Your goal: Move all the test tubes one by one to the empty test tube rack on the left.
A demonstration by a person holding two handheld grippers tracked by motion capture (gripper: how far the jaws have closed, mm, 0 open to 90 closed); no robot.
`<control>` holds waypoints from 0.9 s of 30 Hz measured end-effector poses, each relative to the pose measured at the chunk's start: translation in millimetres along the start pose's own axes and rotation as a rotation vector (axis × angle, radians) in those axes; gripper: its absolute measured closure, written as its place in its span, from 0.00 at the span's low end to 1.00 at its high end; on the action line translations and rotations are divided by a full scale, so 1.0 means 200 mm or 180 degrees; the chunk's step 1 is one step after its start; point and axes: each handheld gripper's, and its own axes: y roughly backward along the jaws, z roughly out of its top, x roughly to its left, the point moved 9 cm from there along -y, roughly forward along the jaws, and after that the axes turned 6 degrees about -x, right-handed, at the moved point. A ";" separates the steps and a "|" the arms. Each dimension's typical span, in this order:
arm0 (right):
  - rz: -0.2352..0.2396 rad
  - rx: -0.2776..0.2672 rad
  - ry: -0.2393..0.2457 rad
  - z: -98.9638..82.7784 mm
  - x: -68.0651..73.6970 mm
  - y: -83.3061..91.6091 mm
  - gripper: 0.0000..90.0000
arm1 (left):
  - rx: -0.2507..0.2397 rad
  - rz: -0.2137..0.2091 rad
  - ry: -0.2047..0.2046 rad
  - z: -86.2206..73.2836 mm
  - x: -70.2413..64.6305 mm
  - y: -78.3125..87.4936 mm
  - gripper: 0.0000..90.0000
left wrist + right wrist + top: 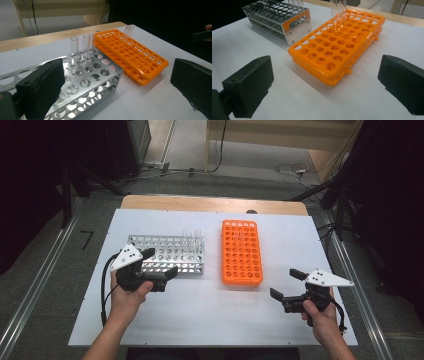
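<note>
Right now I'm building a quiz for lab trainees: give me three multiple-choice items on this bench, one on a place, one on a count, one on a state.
1. Where is the metal rack relative to the orange rack, seen from the person's side?
A. To its left
B. To its right
C. Stacked on top

2. How many clear tubes stand in the orange rack?
A. None
B. Two
C. Six

3. How are the jaws of the right gripper?
A. Shut on a tube
B. Shut on nothing
C. Open, holding nothing

Key: 1 A, the high view shows the racks side by side. 2 B, two stand together near its far end. 3 C, the right gripper view shows its jaws wide apart.
</note>
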 end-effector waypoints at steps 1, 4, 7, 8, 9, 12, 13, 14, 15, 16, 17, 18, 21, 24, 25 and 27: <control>0.0006 0.0004 0.0006 0.01 0.00 -0.01 0.00 | -0.0007 -0.0003 -0.0002 -0.01 -0.01 0.01 0.00; 0.0010 0.0013 -0.0008 0.03 0.00 -0.04 0.00 | -0.0021 -0.0035 -0.0006 -0.04 -0.05 0.05 0.00; 0.0033 0.0033 0.0014 0.06 0.00 -0.08 0.00 | -0.0024 -0.0044 -0.0016 -0.08 -0.08 0.08 0.00; 0.0040 0.0047 0.0020 0.07 0.00 -0.10 0.00 | -0.0035 -0.0050 -0.0017 -0.08 -0.09 0.09 0.00; 0.0054 0.0053 0.0027 0.08 0.00 -0.11 0.00 | -0.0041 -0.0061 -0.0023 -0.08 -0.09 0.09 0.00; 0.0076 0.0069 0.0041 0.11 0.00 -0.15 0.00 | -0.0063 -0.0082 0.0030 -0.10 -0.10 0.13 0.00; 0.0089 0.0076 0.0043 0.12 0.00 -0.16 0.00 | -0.0070 -0.0066 0.0028 -0.10 -0.10 0.13 0.00; 0.0094 0.0075 0.0041 0.13 0.00 -0.18 0.00 | -0.0070 -0.0065 0.0045 -0.11 -0.10 0.14 0.00; 0.0102 0.0082 0.0043 0.14 -0.01 -0.19 0.00 | -0.0067 -0.0080 0.0071 -0.12 -0.10 0.14 0.00; 0.0113 0.0084 0.0030 0.16 -0.01 -0.20 0.00 | -0.0050 -0.0080 0.0071 -0.13 -0.11 0.15 0.00; 0.0105 0.0092 0.0035 0.17 -0.01 -0.22 0.00 | -0.0046 -0.0077 0.0074 -0.14 -0.11 0.15 0.00; 0.0101 0.0095 0.0051 0.18 -0.02 -0.23 0.00 | -0.0040 -0.0078 0.0072 -0.15 -0.11 0.16 0.00; 0.0089 0.0121 0.0081 0.21 -0.03 -0.27 0.00 | 0.0008 -0.0059 0.0048 -0.18 -0.11 0.17 0.00; 0.0065 0.0118 0.0042 0.25 -0.05 -0.31 0.03 | -0.0007 -0.0049 0.0090 -0.19 -0.10 0.17 0.00; 0.0064 0.0127 0.0038 0.25 -0.05 -0.33 0.04 | -0.0007 -0.0048 0.0096 -0.19 -0.09 0.18 0.00; 0.0042 0.0148 0.0033 0.27 -0.06 -0.36 0.09 | 0.0001 -0.0038 0.0101 -0.19 -0.09 0.18 0.00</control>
